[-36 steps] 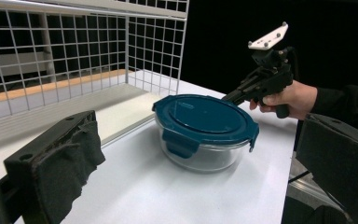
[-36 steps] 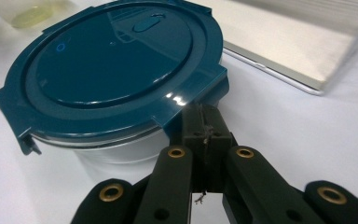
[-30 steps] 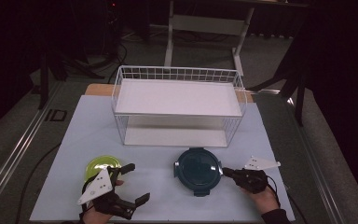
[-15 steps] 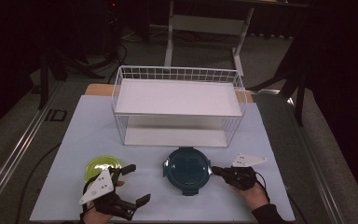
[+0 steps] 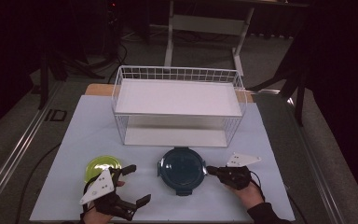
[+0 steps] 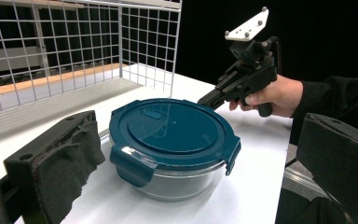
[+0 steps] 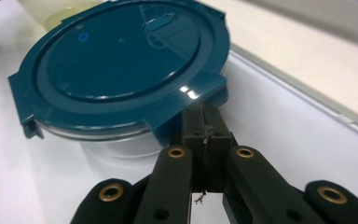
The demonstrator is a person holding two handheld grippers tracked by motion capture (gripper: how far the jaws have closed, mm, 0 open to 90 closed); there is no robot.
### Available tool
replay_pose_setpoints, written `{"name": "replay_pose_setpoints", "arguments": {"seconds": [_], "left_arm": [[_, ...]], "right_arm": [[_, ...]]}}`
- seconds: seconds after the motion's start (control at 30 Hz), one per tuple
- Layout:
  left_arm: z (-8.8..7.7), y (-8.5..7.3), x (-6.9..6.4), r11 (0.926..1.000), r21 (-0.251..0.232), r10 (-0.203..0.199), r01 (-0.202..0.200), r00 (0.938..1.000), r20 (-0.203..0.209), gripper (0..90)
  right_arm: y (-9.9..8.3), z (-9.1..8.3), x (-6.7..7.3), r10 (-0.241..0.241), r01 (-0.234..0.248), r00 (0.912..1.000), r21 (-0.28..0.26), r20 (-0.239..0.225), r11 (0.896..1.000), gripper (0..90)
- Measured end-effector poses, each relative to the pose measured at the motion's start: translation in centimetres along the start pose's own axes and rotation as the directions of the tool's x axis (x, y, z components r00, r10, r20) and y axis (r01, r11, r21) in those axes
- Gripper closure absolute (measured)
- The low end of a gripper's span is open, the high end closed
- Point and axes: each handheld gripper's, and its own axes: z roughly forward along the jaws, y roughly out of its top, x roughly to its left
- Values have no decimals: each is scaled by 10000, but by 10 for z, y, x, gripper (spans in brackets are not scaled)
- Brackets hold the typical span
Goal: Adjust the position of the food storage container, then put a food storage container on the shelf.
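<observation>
From the high view, a round container with a teal lid [image 5: 182, 169] is seen low in the frame's centre on the white tabletop [image 5: 270, 154], just in front of a wire basket [image 5: 179, 105]. The right claw [image 5: 208, 171] is clenched, its tip touching the lid's right edge, apparently to nudge it. The left claw [image 5: 133, 184], at lower left beside a green plate [image 5: 103, 166], is released.

In the left gripper view, the container is framed between wide-spread jaws, probably awaiting it.

In the right gripper view, the shut jaws are pressed against a lid latch [image 7: 193, 100].
</observation>
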Motion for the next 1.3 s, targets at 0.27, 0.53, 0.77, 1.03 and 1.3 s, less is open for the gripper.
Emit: {"name": "replay_pose_setpoints", "arguments": {"seconds": [0.27,0.53,0.77,1.03,1.3], "left_arm": [[4,7,1,9998,195,4,-5,10000,67,0],[17,19,2,9945,1042,-112,98,9998,136,0],[37,25,11,9798,1917,-536,562,9984,-190,0],[56,37,19,9685,2157,-1197,1241,9922,-337,0],[77,36,31,9244,2925,-2365,2449,9695,-643,0]], "right_arm": [[13,-27,14,-351,405,9974,-858,630,9955,713],[21,-43,25,-130,212,9986,-1646,508,9861,181],[28,-47,31,-69,165,9984,-1755,553,9843,149],[33,-53,24,266,-102,9953,-1723,931,9850,165],[38,-51,18,1131,-983,9891,-1498,937,9838,113]]}}
